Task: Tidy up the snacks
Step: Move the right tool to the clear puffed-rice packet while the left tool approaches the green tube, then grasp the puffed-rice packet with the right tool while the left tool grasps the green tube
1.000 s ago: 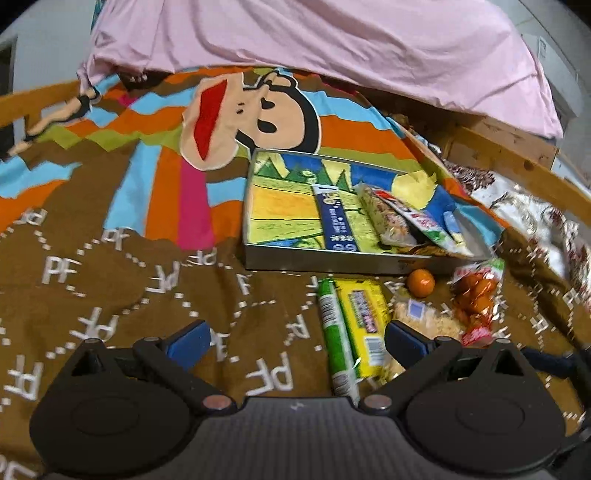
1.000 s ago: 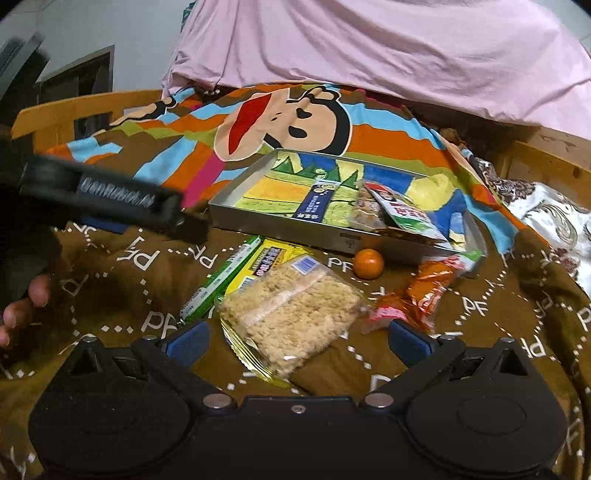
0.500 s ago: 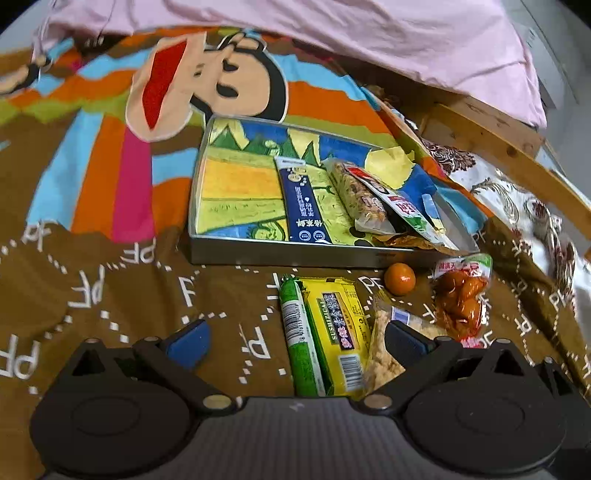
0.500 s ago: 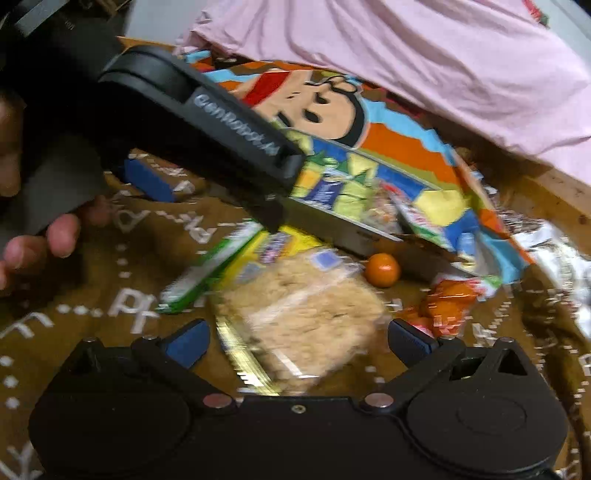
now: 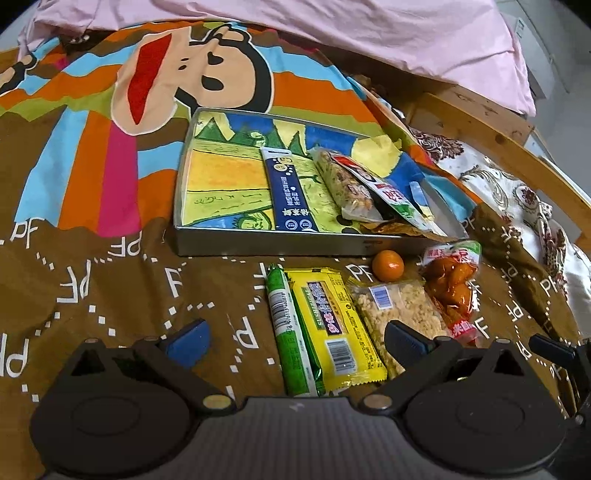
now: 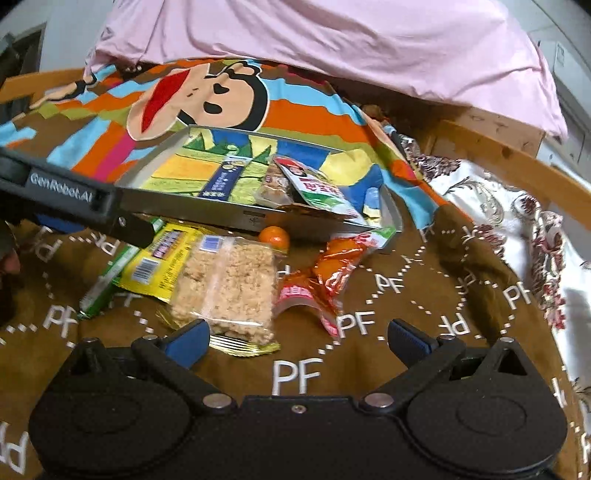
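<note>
A metal tray [image 5: 258, 246] [image 6: 207, 210] with a painted floor lies on the bed. It holds a blue sachet [image 5: 290, 192], a cereal bar [image 5: 343, 181] and a red-green packet [image 5: 391, 195]. In front of it lie a green stick [image 5: 288, 332], a yellow wafer pack [image 5: 332, 328], a rice cracker pack [image 5: 399, 310] [image 6: 229, 284], a small orange [image 5: 387, 265] [image 6: 274, 236] and an orange snack bag [image 5: 450, 284] [image 6: 325, 273]. My left gripper [image 5: 295, 338] is open, over the green stick and yellow pack. My right gripper [image 6: 297, 336] is open and empty, just short of the cracker pack.
A brown and striped cartoon blanket [image 5: 92, 166] covers the bed. A pink quilt [image 5: 332, 33] lies behind. A wooden bed rail [image 5: 498, 144] and floral cloth [image 6: 517, 221] run along the right. The left gripper's body [image 6: 62, 195] crosses the right wrist view at left.
Both grippers have moved closer to the loose snacks. The left gripper's body has dropped lower and left in the right wrist view. Both stay open.
</note>
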Motion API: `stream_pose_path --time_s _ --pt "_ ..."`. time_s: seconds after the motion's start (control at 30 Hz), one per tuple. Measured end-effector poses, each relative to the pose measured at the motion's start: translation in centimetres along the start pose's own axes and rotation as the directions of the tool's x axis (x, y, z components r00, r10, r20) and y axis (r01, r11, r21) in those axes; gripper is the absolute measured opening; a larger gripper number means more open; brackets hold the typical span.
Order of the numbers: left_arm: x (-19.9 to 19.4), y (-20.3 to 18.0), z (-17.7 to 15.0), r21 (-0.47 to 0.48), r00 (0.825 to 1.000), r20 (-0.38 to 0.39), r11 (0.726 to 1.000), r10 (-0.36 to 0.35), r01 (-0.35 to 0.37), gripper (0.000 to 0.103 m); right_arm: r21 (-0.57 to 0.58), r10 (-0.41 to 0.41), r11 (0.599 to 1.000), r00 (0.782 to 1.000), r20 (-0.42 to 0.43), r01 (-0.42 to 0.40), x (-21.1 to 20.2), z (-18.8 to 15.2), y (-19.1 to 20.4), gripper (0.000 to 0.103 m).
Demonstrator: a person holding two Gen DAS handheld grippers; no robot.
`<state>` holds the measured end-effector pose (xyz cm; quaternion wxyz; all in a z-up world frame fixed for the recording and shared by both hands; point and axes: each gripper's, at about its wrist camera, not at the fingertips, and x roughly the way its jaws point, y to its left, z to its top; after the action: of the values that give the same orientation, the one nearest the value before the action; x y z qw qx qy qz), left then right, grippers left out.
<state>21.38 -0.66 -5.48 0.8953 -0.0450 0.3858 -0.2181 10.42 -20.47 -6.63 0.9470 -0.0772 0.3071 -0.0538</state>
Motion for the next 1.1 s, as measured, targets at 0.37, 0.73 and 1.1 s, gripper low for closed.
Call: stream_pose_path --time_s 0.37,0.73,1.1 --pt "-0.1 0.1 0.2 0.074 0.995 -0.059 0.994 -0.077 0.081 0.097 0.032 0.235 0.972 0.972 -0.02 -0.235 1.4 0.6 1.8 0.098" --pt "0.5 -0.1 -0.2 0.072 0.988 -0.091 0.989 -0.126 0.133 0.071 0.132 0.259 0.959 0.965 -0.038 -0.252 4.1 0.5 0.6 0.095" --pt "1.4 -0.2 -0.7 0.131 0.986 -0.152 0.987 -0.068 0.089 0.051 0.083 0.255 0.964 0.966 -0.036 -0.251 3.9 0.3 1.4 0.09"
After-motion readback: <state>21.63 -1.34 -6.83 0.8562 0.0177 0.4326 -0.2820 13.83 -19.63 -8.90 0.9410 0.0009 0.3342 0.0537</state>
